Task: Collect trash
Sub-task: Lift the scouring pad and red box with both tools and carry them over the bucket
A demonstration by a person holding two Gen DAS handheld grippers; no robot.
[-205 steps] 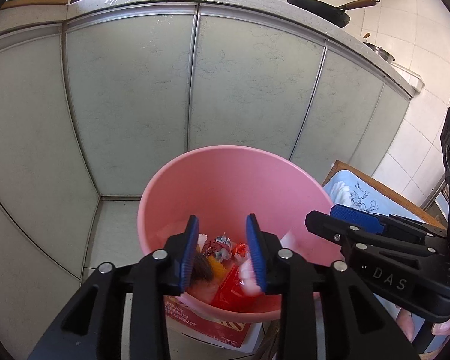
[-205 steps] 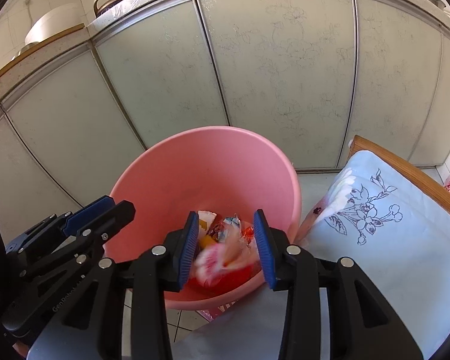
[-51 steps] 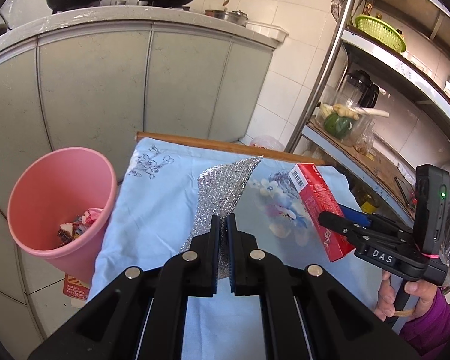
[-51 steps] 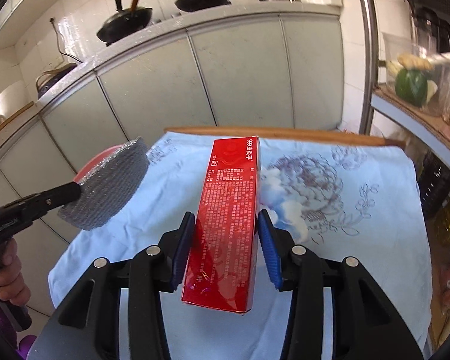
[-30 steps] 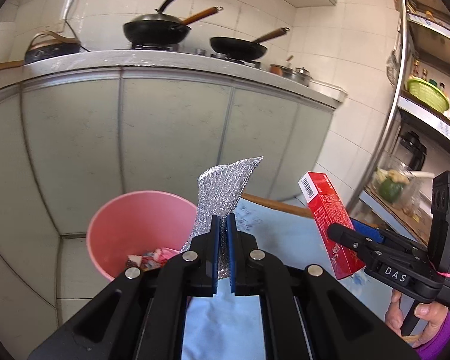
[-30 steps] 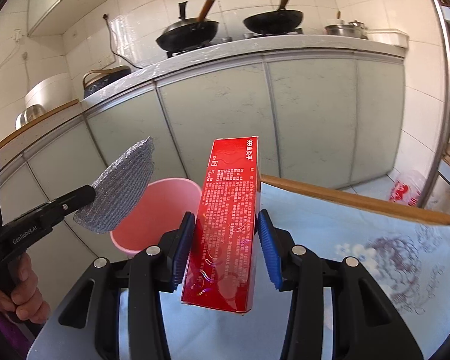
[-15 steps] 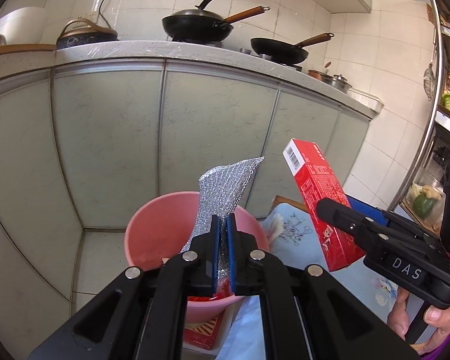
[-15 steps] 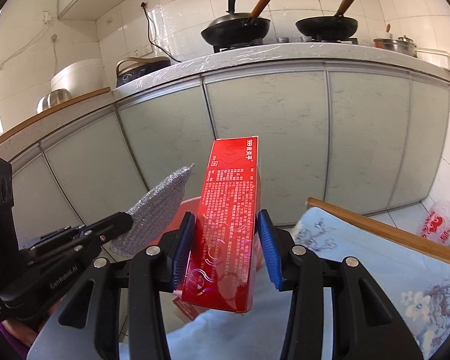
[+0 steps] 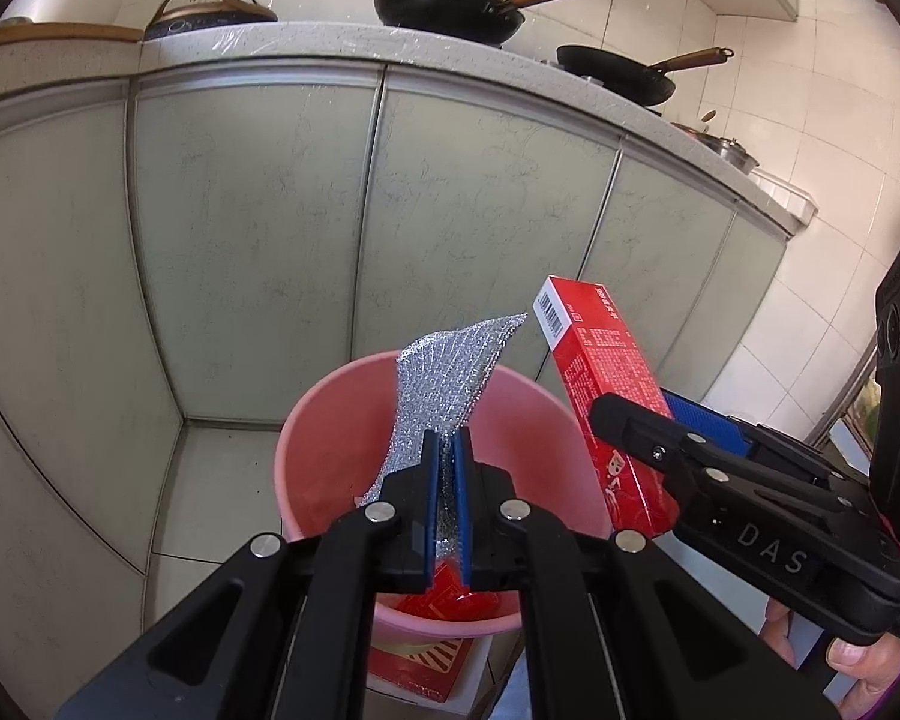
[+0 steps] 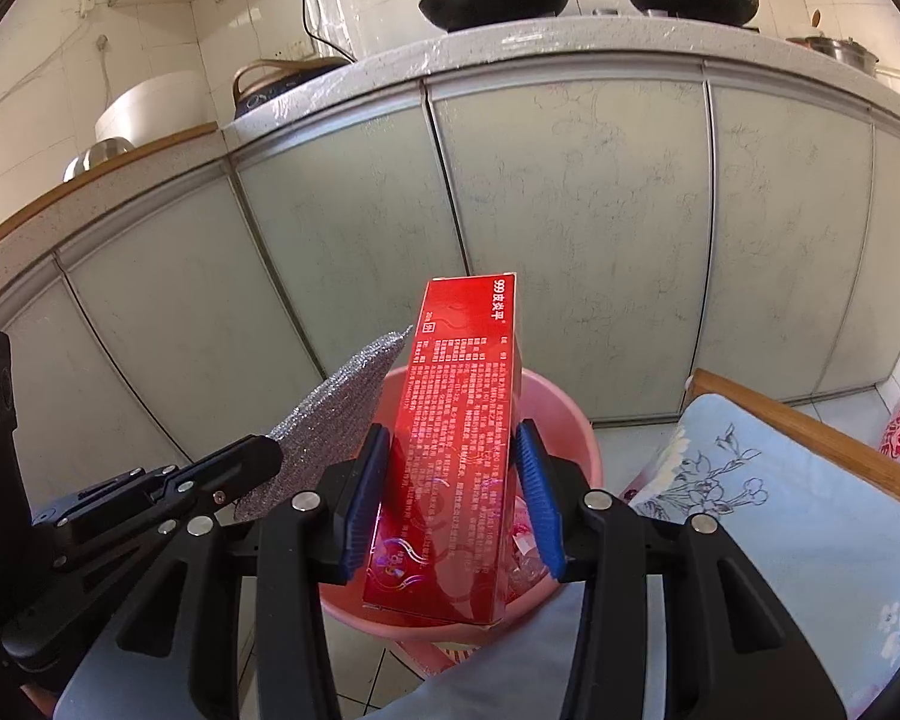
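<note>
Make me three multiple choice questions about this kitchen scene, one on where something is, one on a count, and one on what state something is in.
1. Where is the pink bin?
A. On the counter
B. On the floor by the cabinets
C. On the table

2. How many black pans stand on the counter?
A. Two
B. Four
C. None

3. What is the left gripper doing?
A. Open and empty
B. Shut on the red box
C. Shut on the silver mesh

Answers:
1 B: the bin stands low, in front of the cabinet doors.
2 A: one pan, then a second.
3 C: the silver mesh is pinched between its fingers; the red box is in the right gripper.
</note>
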